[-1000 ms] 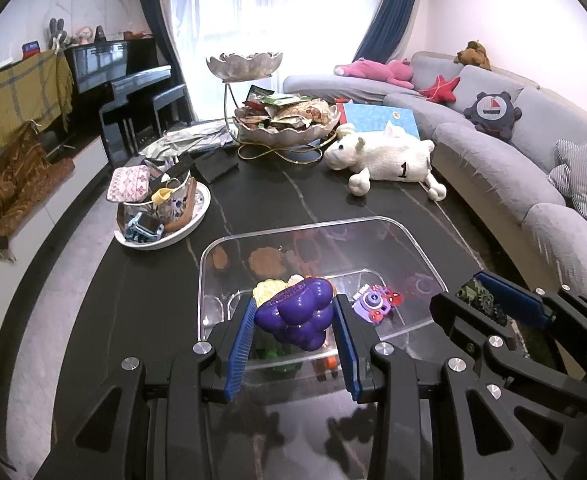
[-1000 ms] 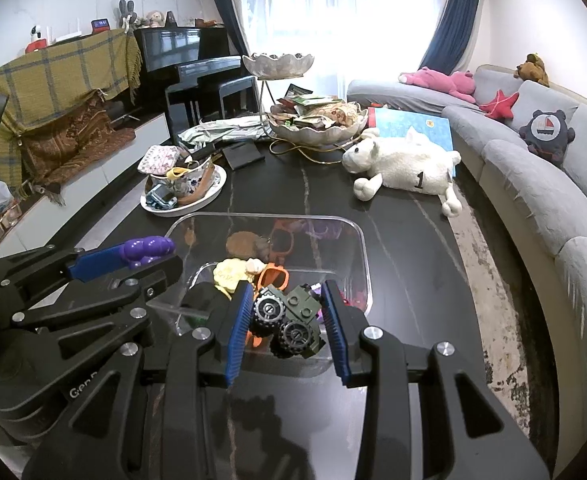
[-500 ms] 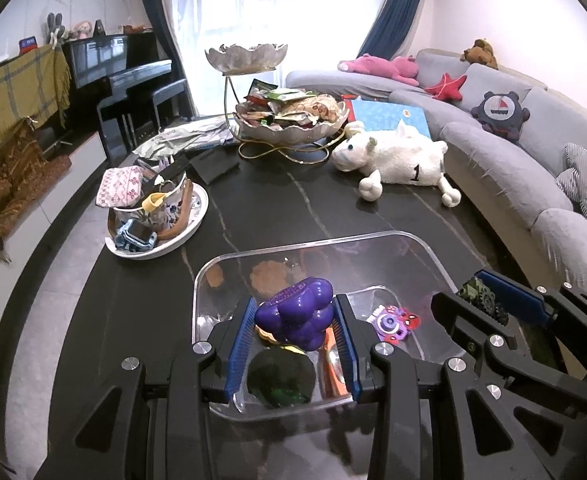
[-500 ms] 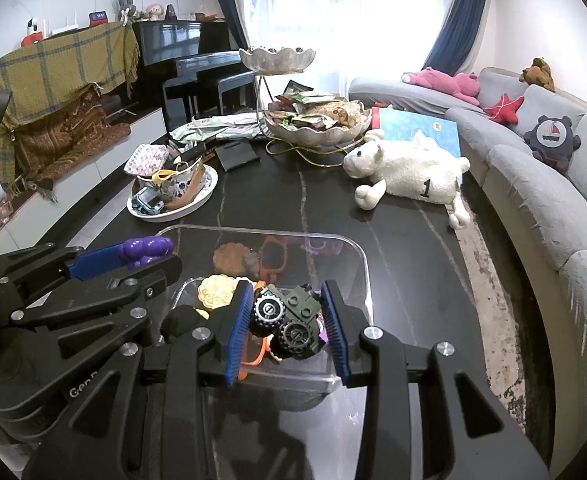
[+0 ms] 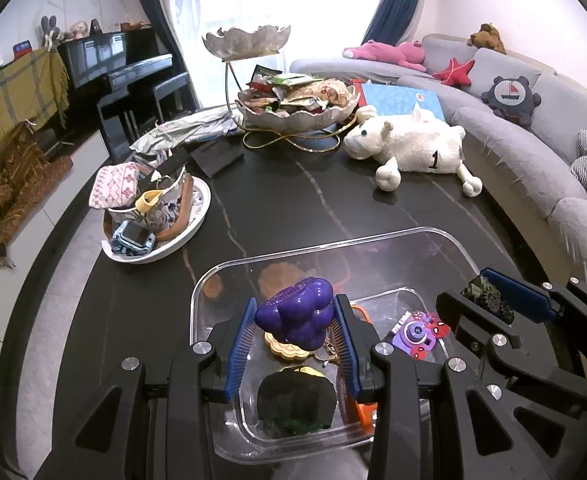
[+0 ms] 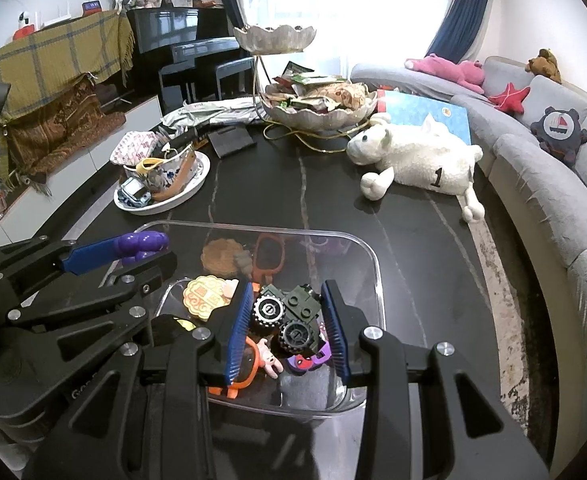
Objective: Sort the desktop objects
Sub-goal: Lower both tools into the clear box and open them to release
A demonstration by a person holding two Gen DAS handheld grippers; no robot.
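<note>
- Both grippers have advanced over the clear plastic bin (image 5: 213,292).
- Left gripper (image 5: 293,340) is pinching the purple grape toy (image 5: 297,314) above it.
- Right gripper (image 6: 289,320) is pinching the green wheeled toy truck (image 6: 289,316) above it.

Plush sheep (image 5: 413,148) on table nr grey sofa (image 5: 533,128); piano (image 6: 189,56) behind.

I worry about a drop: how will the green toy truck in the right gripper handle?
The toy truck looks like rigid plastic, so probably stiff and light. Its round wheels suggest it may roll once set down. The right gripper holds it above the clear bin.
</note>
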